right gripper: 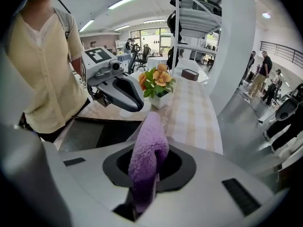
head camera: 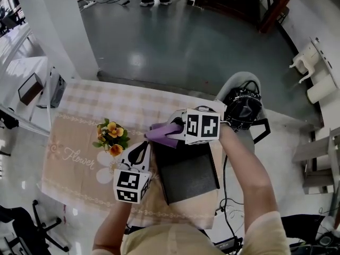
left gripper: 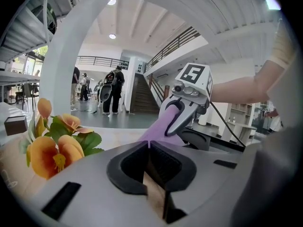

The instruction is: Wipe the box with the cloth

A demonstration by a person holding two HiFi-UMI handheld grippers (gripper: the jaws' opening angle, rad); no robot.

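Wiping of the box looks to be at its opening stroke; the box is sitting at the near right corner of the desk, with its broad dark top facing up; from above it is reading as nearly square, so I cannot call a long axis, and its sides are turning slightly off the desk's edges; the right gripper is clenching its jaws on the purple cloth and holding it over the box's far edge, though whether the cloth is touching the box I cannot tell; the cloth's long axis is running across the desk, its folded free end pointing toward the left edge; the left gripper is standing at the box's far left corner, its jaws pinching a thin brown-and-black edge that I am taking to be the box's wall, steadying it; a pot of orange flowers is standing just beside that gripper; the next move is calling for light downward pressure and a drag of the cloth toward the near edge while the left side is bracing the box against sliding.
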